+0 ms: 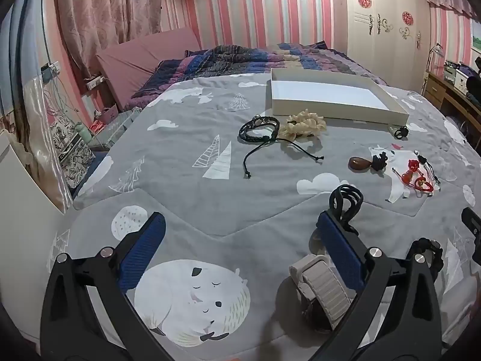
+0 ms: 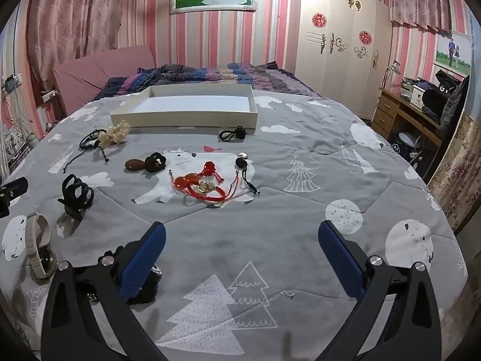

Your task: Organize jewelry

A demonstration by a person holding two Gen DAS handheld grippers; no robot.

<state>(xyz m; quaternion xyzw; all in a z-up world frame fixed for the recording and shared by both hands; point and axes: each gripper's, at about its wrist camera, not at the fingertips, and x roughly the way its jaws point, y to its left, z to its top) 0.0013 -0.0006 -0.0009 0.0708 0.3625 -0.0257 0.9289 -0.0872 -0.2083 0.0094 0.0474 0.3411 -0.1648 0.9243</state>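
A beige-strapped watch [image 1: 323, 288] is seen on the grey bedspread [image 1: 240, 198] just inside the left gripper's [image 1: 240, 240] right finger, strap loop upright. Both the left and the right gripper [image 2: 240, 240] are spread wide, empty. The white tray [image 2: 186, 117] lies well beyond.

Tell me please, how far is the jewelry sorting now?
Nothing looks done: the white tray is empty. Nothing is in hand: the left tongs and right tongs are both open over the bedspread. Everything is left: the black cord bracelet, cream scrunchie, red cord pieces, black claw clip and beige watch band lie loose.
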